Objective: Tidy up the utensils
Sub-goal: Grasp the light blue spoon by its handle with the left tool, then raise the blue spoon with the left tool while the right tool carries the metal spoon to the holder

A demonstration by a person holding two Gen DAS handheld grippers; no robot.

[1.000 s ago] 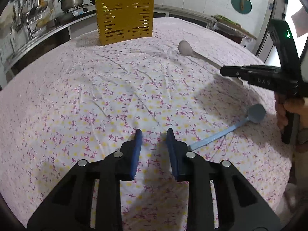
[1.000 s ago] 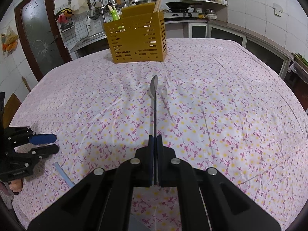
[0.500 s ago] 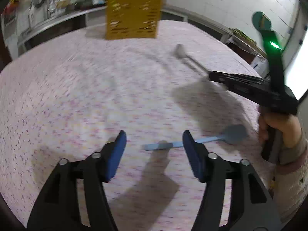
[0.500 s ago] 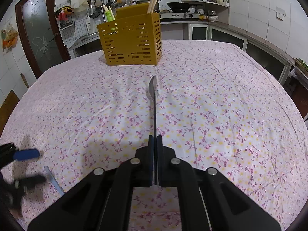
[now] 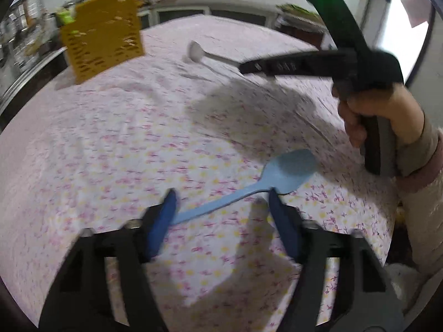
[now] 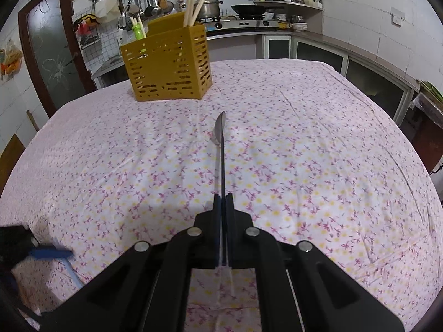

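**Two grippers at work: left closing in on the blue spoon, right carrying the metal spoon**

Since the earlier frames, my left gripper (image 5: 221,207) has swung across the surface (image 5: 116,144) toward the blue spoon (image 5: 288,170), which now lies with its handle running between the two blue pads. The jaws have just been opening and then easing back in; they stand apart, the handle's end lies against or just beside the left pad (image 5: 166,213), and the right pad does not press on the spoon, so I read this gripper as released, not yet grasping. The blue spoon rests flat on the flowered cloth, bowl toward the right.

My right gripper (image 6: 221,202) is clenched on the handle of the metal spoon (image 6: 220,135), held edge-on above the cloth, its bowl toward the yellow holder (image 6: 169,66). That holder stands at the far side of the surface and already has chopsticks (image 6: 192,11) and a green-handled utensil (image 6: 137,29) upright in it.

Step in hand, as I judge it: a pickup on the left, a carry toward the holder on the right. Next, the left needs to settle lower and square its pads across the thin handle before shutting; the right needs to bring its spoon over the holder's open top and tip it upright before letting go. Motion blur in the left view hides finer contact.
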